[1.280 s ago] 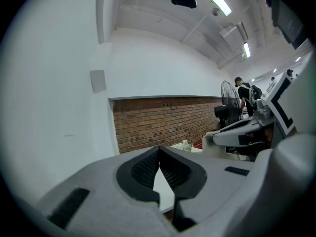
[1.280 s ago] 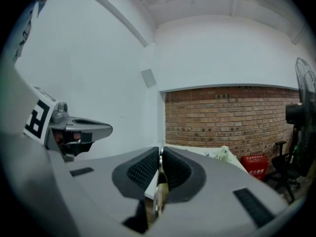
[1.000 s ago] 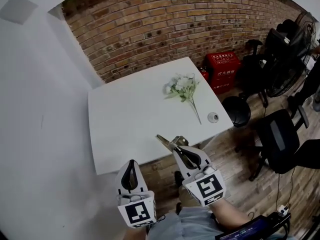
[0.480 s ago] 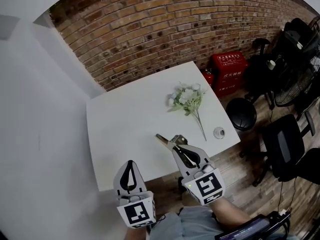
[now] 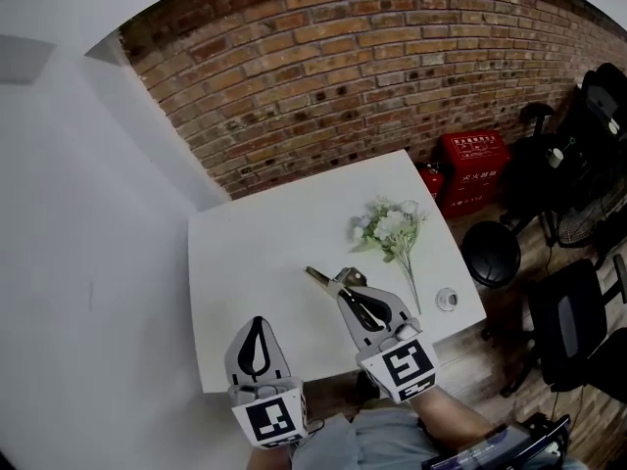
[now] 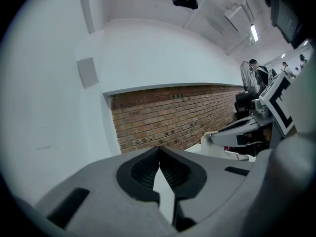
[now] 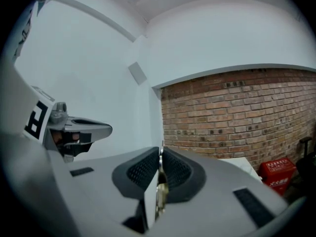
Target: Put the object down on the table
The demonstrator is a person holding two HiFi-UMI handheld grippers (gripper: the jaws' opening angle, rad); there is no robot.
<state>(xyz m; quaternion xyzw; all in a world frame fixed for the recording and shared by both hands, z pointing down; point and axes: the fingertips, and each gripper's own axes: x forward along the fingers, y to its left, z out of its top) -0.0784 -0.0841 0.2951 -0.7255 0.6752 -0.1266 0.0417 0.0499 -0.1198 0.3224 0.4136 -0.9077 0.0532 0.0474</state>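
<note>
While only head view shows flowers (image 5: 392, 227), right tool (image 5: 344, 282) clamping object (image 5: 317, 277)

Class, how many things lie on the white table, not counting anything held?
2: a bunch of white flowers toward the far right, and a small round object near the right front corner. The right hand-held gripper may hide more.
</note>
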